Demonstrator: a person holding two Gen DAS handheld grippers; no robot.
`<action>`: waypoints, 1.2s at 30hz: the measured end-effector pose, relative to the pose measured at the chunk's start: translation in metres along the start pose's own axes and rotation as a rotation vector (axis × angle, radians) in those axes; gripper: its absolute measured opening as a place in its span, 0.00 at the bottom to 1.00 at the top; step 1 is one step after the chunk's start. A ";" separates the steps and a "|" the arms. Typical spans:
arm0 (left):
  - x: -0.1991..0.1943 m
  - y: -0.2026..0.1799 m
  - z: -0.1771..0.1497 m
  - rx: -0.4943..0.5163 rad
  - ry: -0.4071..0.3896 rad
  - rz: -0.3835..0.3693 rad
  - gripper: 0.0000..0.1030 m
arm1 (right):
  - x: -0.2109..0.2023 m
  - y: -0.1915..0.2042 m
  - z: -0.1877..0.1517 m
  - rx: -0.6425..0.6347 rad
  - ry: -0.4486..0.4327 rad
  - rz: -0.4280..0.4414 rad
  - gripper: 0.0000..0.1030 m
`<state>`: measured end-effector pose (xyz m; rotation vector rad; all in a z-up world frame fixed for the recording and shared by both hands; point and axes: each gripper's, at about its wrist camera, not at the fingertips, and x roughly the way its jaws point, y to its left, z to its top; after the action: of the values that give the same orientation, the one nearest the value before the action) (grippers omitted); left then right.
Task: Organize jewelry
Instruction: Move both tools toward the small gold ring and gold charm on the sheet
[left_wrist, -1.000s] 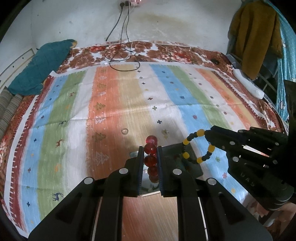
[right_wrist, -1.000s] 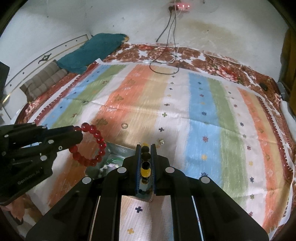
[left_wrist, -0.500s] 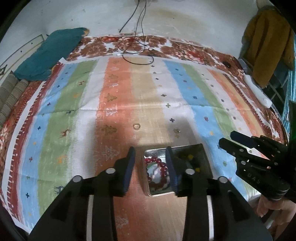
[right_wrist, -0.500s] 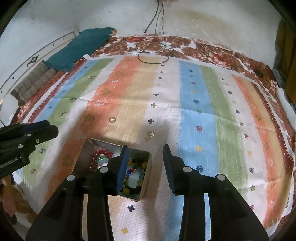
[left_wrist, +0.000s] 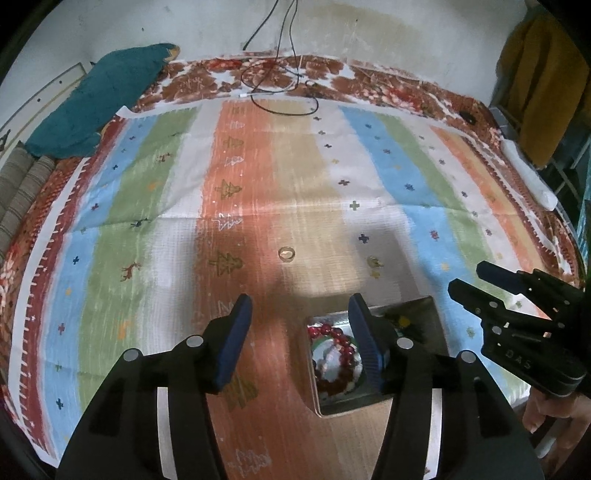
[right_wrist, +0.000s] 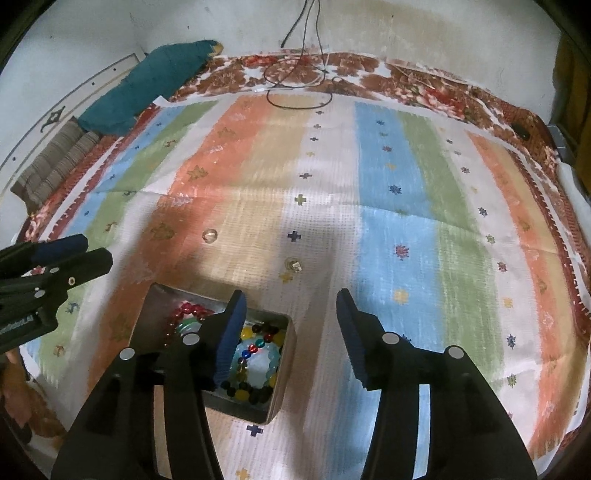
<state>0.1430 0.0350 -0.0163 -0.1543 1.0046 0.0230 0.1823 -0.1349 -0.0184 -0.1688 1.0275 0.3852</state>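
Showing raised letters "DAS" on the right tool (left_wrist: 466, 278) body, near right; pale lettering on the left tool (right_wrist: 82, 250) too blurred for reading.

- Your left tongs (left_wrist: 300, 314): jaws spread wide, nothing held between the blue pads (left_wrist: 236, 334).
- Your right tongs (right_wrist: 291, 314): jaws spread wide, empty, tilted downward.
- Your right hand (left_wrist: 546, 415): fingers wrapped on the handle.

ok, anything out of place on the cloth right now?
Yes: two small rings lie loose on the striped cloth, one on the orange stripe, one on the white, both outside the metal tin holding the bracelets. Both tongs are open, empty.
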 end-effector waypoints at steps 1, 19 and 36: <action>0.002 0.000 0.003 0.001 0.002 0.005 0.55 | 0.002 0.000 0.001 0.000 0.003 -0.002 0.51; 0.057 0.012 0.035 -0.008 0.071 0.063 0.64 | 0.053 -0.011 0.024 -0.009 0.088 -0.004 0.61; 0.106 0.018 0.047 0.007 0.151 0.077 0.65 | 0.093 -0.009 0.035 -0.032 0.171 0.015 0.63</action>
<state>0.2380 0.0537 -0.0830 -0.1120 1.1611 0.0788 0.2569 -0.1103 -0.0808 -0.2260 1.1923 0.4057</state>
